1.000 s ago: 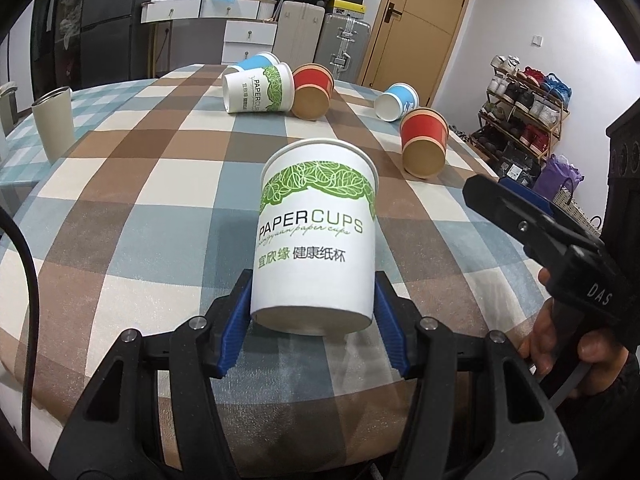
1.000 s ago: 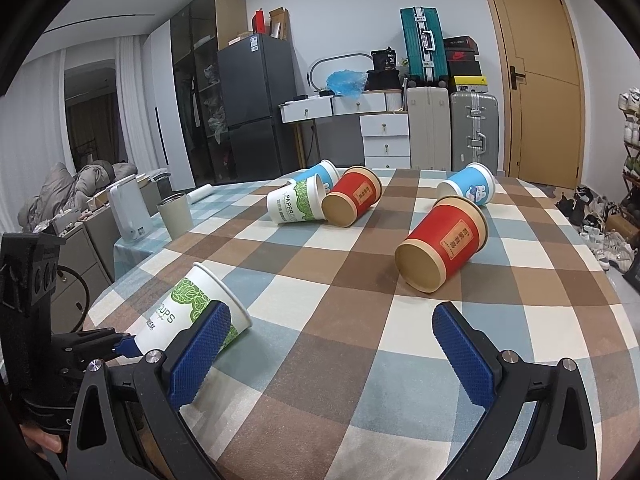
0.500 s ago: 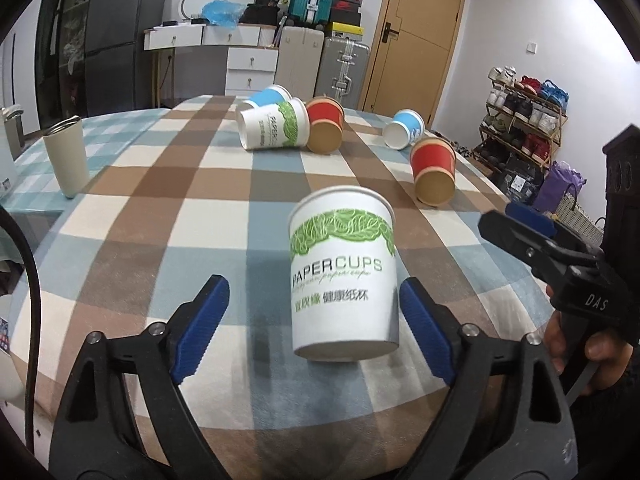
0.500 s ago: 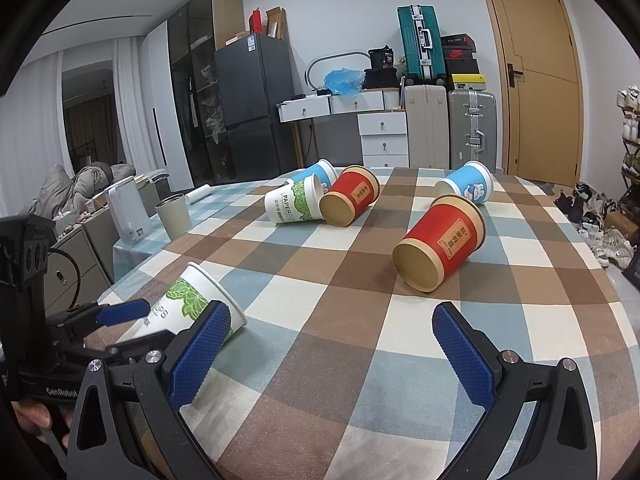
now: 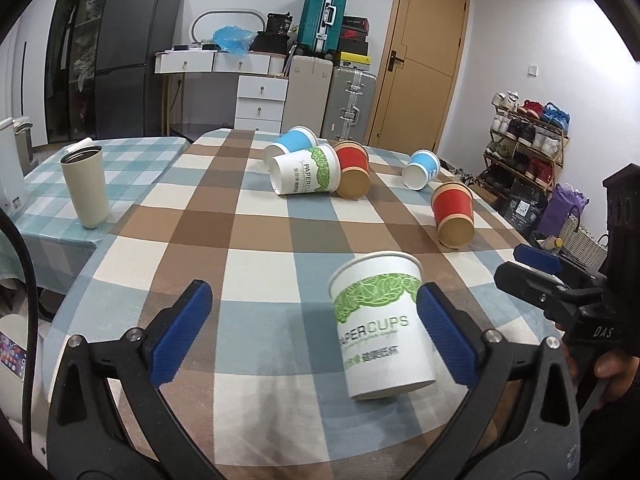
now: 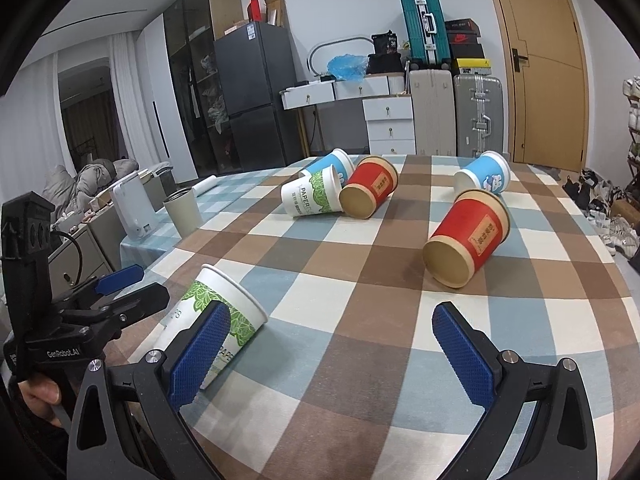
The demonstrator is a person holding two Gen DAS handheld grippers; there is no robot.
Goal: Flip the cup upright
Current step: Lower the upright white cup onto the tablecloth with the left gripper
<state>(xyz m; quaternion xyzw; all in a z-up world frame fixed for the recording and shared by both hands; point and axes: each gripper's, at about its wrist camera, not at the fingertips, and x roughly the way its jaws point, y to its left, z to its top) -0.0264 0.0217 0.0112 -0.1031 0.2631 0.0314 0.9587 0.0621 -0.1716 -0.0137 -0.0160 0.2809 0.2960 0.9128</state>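
A white paper cup with green leaves stands upright on the checked tablecloth near the table's front edge. My left gripper is open, and the cup stands free just inside its right finger. The same cup shows in the right wrist view, partly behind the left fingertip of my right gripper, which is open and empty. Several cups lie on their sides farther back: a white one, red ones and blue ones.
A beige tumbler stands upright on the lower side table at the left, beside a white kettle. The tablecloth is bare between the near cup and the lying cups. Suitcases, drawers and a fridge stand behind the table.
My left gripper let go of the white cup, opened wide and pulled back and to the left. The cup stays upright. My right gripper has not moved.
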